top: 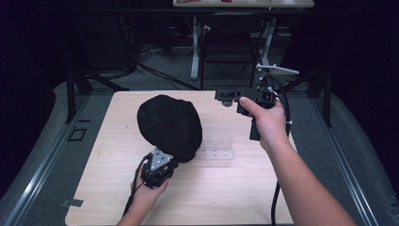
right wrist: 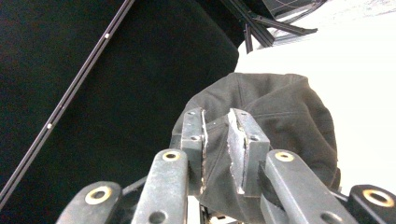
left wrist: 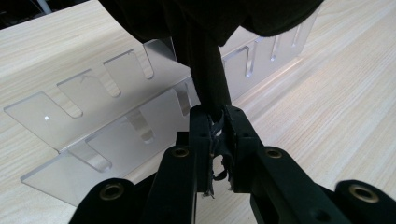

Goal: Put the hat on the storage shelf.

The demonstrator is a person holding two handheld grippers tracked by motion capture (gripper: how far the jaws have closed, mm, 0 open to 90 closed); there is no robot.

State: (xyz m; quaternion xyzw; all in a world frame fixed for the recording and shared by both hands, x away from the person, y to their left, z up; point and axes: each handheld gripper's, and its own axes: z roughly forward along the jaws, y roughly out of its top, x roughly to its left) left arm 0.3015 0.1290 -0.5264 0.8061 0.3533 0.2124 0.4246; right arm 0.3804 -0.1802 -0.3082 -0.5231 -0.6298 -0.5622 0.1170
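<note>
Left gripper clenched on black cap's edge, just above clear slotted rack. Right gripper beyond cap, jaws slightly parted, empty.

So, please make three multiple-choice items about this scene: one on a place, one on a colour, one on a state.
1. Where is the clear rack?
A. on the table, beside the hat
B. on the floor
C. in the right claw

2. What colour is the hat?
A. white
B. black
C. red

3. What is the state of the left claw?
A. wide open
B. shut on the hat
C. shut on the rack

Answers:
1. A: the high view shows the rack lying on the wood by the hat.
2. B: the fabric is black in all three views.
3. B: the left gripper view shows the jaws pinching a fold of black fabric.
</note>
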